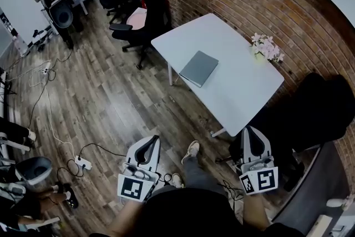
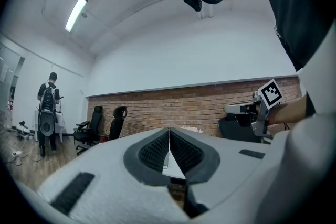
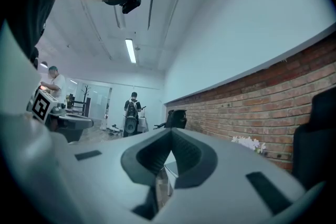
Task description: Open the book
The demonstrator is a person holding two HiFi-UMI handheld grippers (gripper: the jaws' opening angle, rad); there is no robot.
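**While the book lies shut, both grippers hang well short of it**

Since the grey book (image 1: pixel 199 68) rests flat and closed on the white table (image 1: pixel 238 98), close to the edge that faces the chairs, a clumsy approach could shove it rather than open it. Both tools are held low in front of the person, well apart from the table. The left gripper (image 1: pixel 153 140) has its jaws pressed together on nothing, and the right gripper (image 1: pixel 250 131) looks the same, its tips meeting with nothing between them.

Arriving like that, the jaws would probably only bump the cover, so they need to spread first. The cover looks thin and sits flush, so a tip may skate over it or catch several pages. With no second tool pinning it, the book could slide off the near edge or towards the flowers (image 1: pixel 267 48). Cables and a power strip (image 1: pixel 82 162) lie near the feet, a possible trip hazard on the way in.
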